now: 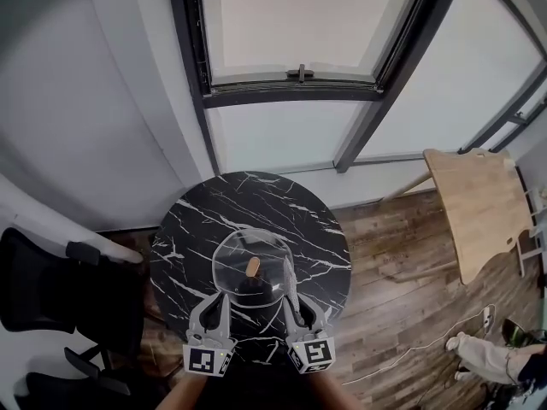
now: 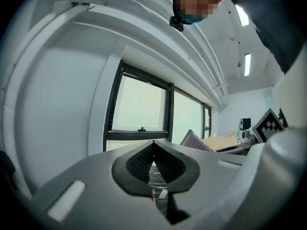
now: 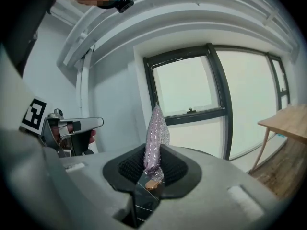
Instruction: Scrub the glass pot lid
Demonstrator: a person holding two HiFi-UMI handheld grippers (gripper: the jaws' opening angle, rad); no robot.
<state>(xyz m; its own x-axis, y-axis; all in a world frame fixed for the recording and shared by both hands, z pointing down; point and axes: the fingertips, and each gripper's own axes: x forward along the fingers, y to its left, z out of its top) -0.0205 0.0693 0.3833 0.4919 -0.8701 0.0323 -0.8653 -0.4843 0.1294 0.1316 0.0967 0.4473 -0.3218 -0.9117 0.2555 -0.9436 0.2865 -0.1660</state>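
Observation:
The glass pot lid (image 1: 232, 261) with its wooden knob (image 1: 253, 266) lies on the round black marble table (image 1: 192, 220). Both grippers are raised over its near side. My left gripper (image 1: 224, 297) (image 2: 153, 143) is shut, its pads meeting with nothing seen between them. My right gripper (image 1: 292, 301) (image 3: 153, 151) is shut on a silvery-pink scrubbing cloth (image 3: 156, 128) that sticks up past the fingertips (image 1: 287, 276). The knob (image 3: 152, 184) shows below through the gap behind the right pads. In the right gripper view, the left gripper (image 3: 72, 126) stands level at the left.
A window (image 1: 299, 75) and white wall rise behind the table. A light wooden table (image 1: 479, 207) stands at the right, a black chair (image 1: 43, 289) at the left. On the wood floor lie a white cable (image 1: 427, 348) and a person's foot (image 1: 479, 348).

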